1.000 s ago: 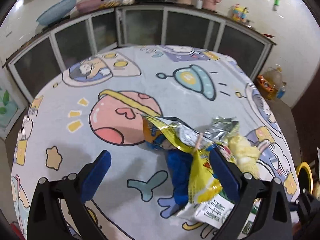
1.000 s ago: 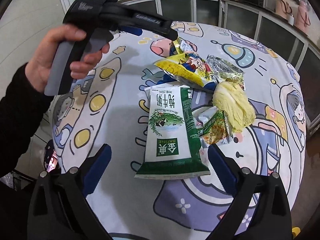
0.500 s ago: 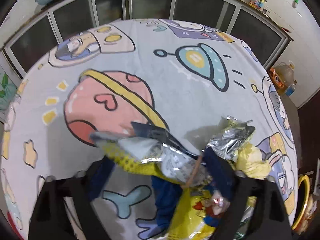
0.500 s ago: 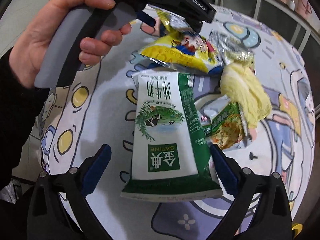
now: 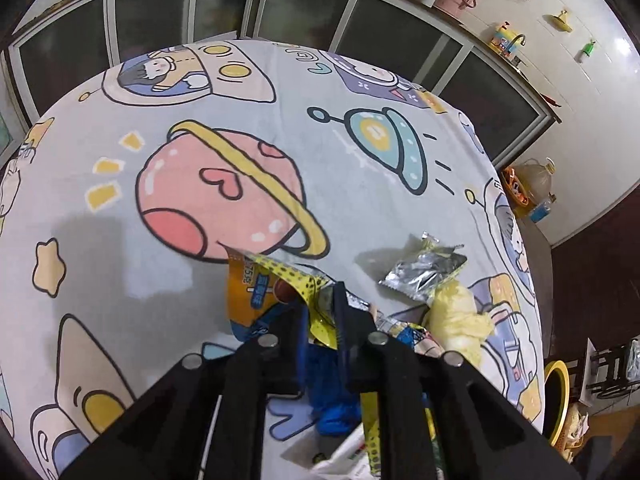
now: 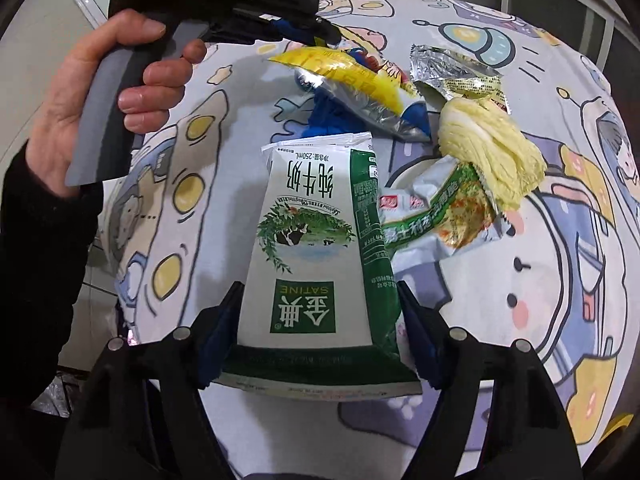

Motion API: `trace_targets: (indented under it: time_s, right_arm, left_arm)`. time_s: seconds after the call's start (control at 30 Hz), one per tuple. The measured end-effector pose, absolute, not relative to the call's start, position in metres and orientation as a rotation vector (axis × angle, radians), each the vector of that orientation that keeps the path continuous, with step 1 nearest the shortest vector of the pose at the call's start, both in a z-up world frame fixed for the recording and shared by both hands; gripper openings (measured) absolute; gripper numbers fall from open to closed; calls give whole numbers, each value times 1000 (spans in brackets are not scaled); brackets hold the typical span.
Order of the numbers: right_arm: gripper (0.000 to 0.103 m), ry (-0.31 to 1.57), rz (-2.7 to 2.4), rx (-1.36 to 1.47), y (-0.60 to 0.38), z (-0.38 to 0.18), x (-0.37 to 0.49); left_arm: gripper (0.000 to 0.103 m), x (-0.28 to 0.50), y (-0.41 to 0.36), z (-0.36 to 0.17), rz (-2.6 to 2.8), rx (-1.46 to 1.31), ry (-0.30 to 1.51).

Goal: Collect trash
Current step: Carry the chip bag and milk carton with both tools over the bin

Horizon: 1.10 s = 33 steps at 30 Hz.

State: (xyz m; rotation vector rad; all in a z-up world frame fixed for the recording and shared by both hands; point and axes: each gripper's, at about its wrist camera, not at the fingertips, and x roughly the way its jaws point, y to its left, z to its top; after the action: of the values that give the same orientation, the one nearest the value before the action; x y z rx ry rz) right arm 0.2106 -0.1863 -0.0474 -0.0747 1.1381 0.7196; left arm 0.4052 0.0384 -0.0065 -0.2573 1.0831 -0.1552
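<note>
A round table (image 5: 168, 216) covered in a cartoon space-print cloth holds five pieces of trash, bunched together on the side nearest the person. Counted: one green-and-white milk pouch (image 6: 316, 248), one yellow snack wrapper (image 6: 352, 76), one silver foil wrapper (image 6: 452, 68), one green noodle packet (image 6: 440, 220), and one pale yellow cabbage piece (image 6: 488, 152). The cabbage lies on the noodle packet and touches the foil wrapper. A crumpled blue item, unclear what, sits under the snack wrapper.

The left gripper (image 5: 326, 312) has its jaws closing, nearly together, pinching the edge of the yellow snack wrapper, which hangs tilted above the cloth. One bare hand (image 6: 100, 120) in a dark sleeve holds this gripper's grey handle.

The right gripper (image 6: 316, 320) is closing around the bottom end of the milk pouch, which lies flat between the two blue pads; the pads stand just beside its edges, and contact cannot be told for sure.

The far half of the table is bare cloth with open room. Beyond its far edge stands a curved row of dark glass cabinets (image 5: 280, 12). The near edge lies just below the milk pouch.
</note>
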Motion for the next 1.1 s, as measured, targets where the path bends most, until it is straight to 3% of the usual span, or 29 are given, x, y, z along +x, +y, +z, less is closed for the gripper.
trace_targets:
  time_s: [0.57, 1.1]
  right_arm:
    - [71, 1092, 766, 19, -223, -12, 155]
    - [71, 1038, 646, 131, -302, -2, 98]
  left_arm:
    - [9, 367, 58, 33, -238, -371, 983]
    - [9, 303, 33, 89, -305, -289, 869]
